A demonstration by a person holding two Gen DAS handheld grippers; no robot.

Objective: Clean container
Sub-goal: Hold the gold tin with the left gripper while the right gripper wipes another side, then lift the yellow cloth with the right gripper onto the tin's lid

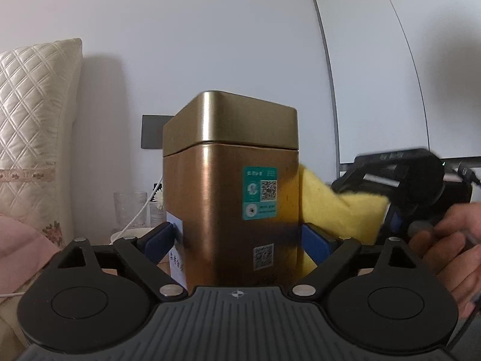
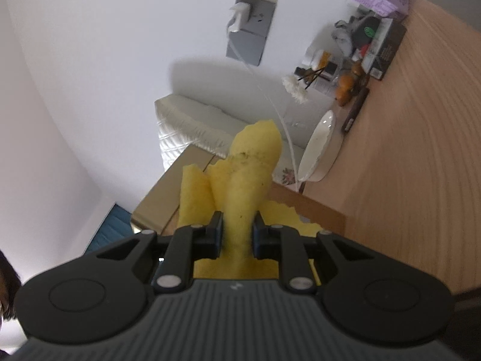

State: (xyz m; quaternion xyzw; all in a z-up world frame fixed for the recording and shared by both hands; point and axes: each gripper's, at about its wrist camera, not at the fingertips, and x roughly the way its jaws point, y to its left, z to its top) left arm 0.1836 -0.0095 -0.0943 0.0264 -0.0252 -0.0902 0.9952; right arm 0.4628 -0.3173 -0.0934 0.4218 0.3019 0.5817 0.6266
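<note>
Clearly, the smooth, slippery gold tin [image 1: 231, 186] is sitting between the spread left tongs [image 1: 237, 240], wanting a flat-sided grip, while right tongs [image 2: 237, 234] are pinching the limp yellow cloth [image 2: 240, 174] at its three o'clock.

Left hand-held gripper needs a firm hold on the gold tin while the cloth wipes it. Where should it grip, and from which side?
Grip the tin low on its body, below the lid seam, coming in level from the front as the left hand-held gripper is now. The flat, upright side walls suit the pads, and a low hold leaves the lid and upper walls free for the yellow cloth.
</note>
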